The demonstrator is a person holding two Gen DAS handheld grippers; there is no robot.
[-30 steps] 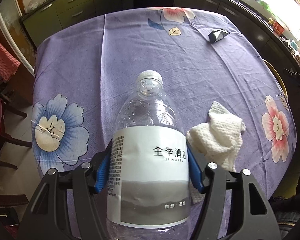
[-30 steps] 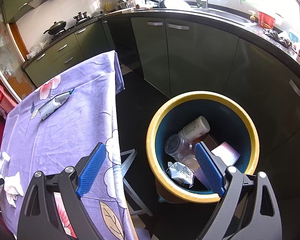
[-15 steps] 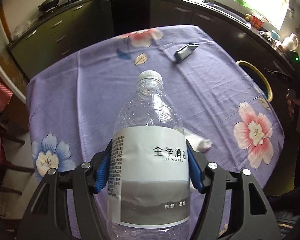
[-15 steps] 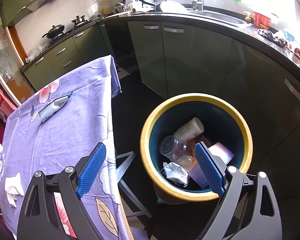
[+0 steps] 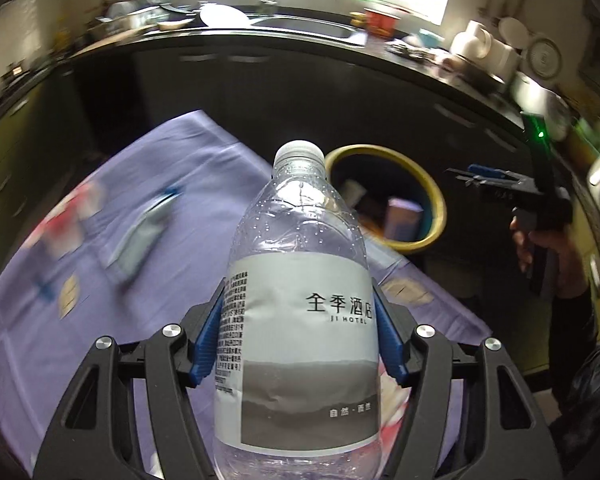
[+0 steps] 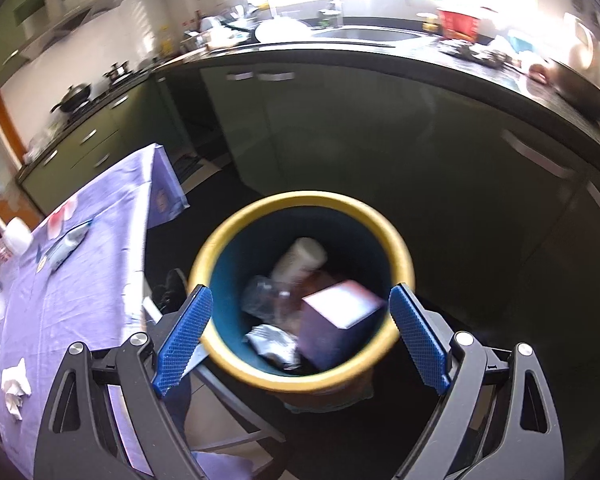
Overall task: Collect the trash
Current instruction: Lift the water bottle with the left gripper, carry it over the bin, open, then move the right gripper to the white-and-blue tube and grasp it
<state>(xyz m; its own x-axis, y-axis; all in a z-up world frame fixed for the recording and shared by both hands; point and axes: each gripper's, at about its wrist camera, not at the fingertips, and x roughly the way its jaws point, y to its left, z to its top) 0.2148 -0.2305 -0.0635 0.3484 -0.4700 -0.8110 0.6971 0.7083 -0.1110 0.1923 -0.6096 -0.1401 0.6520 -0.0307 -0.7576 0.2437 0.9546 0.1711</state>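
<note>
My left gripper (image 5: 296,340) is shut on a clear plastic water bottle (image 5: 300,320) with a grey-white label and white cap, held up above the purple flowered tablecloth (image 5: 80,300). Beyond the bottle stands the yellow-rimmed bin (image 5: 432,196) with trash inside. In the right wrist view my right gripper (image 6: 300,332) is open over that bin (image 6: 300,200), nothing between its blue pads (image 6: 184,332); a purple box (image 6: 336,320), a white bottle (image 6: 300,260) and crumpled wrappers lie in it. A squeezed tube (image 6: 66,244) and a white crumpled tissue (image 6: 14,384) lie on the table.
Dark green kitchen cabinets (image 6: 340,128) and a cluttered counter with a sink curve behind the bin. A person's hand (image 5: 548,244) holds the right gripper at the right of the left wrist view. The table's edge (image 6: 140,280) drops beside the bin, with a metal stool frame below.
The left gripper has swung with the bottle from over the table's middle toward the bin side, and the bin has come into its view. The right gripper has shifted to centre over the bin.
</note>
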